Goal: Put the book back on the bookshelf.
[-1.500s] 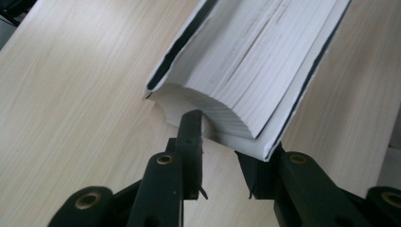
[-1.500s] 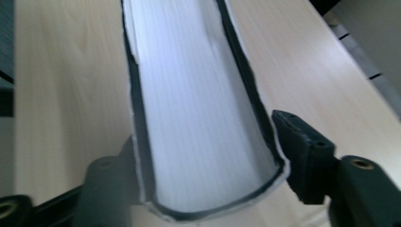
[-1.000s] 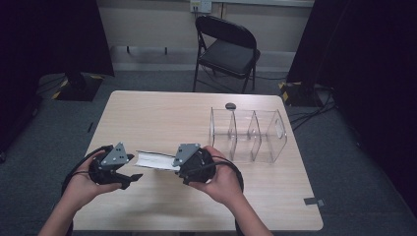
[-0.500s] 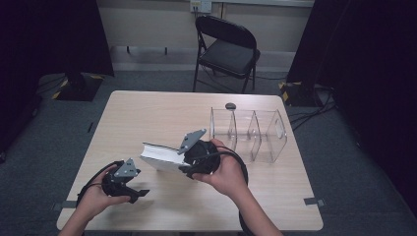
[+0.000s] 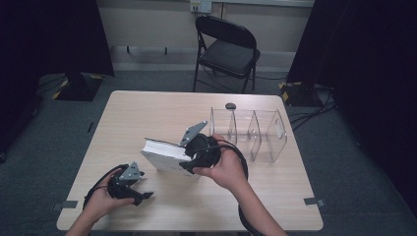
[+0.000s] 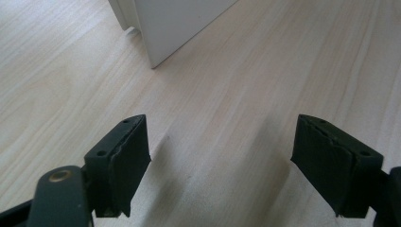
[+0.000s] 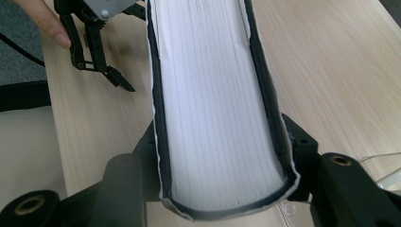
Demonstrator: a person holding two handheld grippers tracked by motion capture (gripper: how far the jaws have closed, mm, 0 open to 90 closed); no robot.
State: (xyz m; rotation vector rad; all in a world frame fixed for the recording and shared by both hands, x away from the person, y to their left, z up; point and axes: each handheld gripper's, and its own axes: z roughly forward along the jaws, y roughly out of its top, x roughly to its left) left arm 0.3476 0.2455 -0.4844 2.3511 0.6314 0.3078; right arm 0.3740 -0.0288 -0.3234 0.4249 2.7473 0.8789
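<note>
Book (image 5: pixel 164 156) first: it stands on its edge near the middle of the table (image 5: pixel 147 110), just left of the clear divided organizer (image 5: pixel 253 132), and my right gripper (image 5: pixel 194 160) has it pinched across its thickness at the right-hand end. In the right gripper view the page block (image 7: pixel 213 109) runs straight away between my two jaws, a cover pressed under each pad, so the grip squeezes the pages flat and nothing fans out. I hold it upright because, as I judge it, it is bound for one of the narrow slots of the organizer, which will only take it on edge. Its lower edge looks close to the tabletop, though I cannot tell whether it rests there or hangs just clear.

My left gripper (image 5: pixel 140 195) is down at the near left of the table, well apart from the book, its jaws spread wide with nothing between them but bare wood (image 6: pixel 217 156); a white corner of the book (image 6: pixel 175 23) shows beyond them. I keep it low and aside, so the right has a free path across to the dividers.

A small dark object (image 5: pixel 230 105) lies just beyond the organizer, out of the way.
</note>
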